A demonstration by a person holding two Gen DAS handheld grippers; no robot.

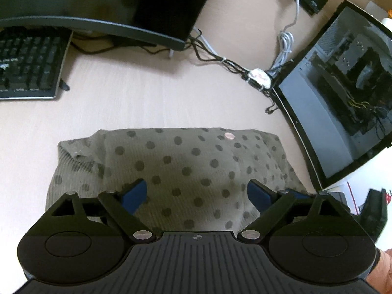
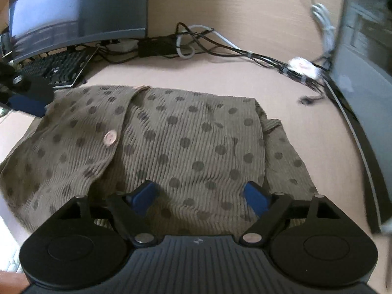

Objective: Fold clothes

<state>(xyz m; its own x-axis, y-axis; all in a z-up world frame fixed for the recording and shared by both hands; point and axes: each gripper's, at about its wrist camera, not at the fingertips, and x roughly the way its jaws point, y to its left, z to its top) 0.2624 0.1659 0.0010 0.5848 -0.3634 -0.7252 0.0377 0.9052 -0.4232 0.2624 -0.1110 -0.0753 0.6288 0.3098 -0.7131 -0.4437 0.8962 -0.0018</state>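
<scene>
An olive ribbed garment with dark polka dots [image 1: 176,164] [image 2: 186,144] lies folded on the pale wooden desk. A pink button [image 2: 110,138] [image 1: 229,136] shows on its placket. My left gripper [image 1: 197,193] hovers just above the garment's near part, open, blue pads wide apart with nothing between them. My right gripper [image 2: 199,196] is likewise open over the near edge of the cloth. A sleeve or side flap [image 2: 284,156] sticks out on the right. The left gripper's blue fingertip [image 2: 27,104] shows at the far left of the right wrist view.
A black keyboard [image 1: 27,63] [image 2: 58,69] and a monitor [image 1: 98,5] [image 2: 78,12] stand at the back left. A glass-sided computer case [image 1: 343,93] stands at the right. Bundled cables [image 1: 257,76] [image 2: 301,69] run across the back of the desk [image 1: 147,98].
</scene>
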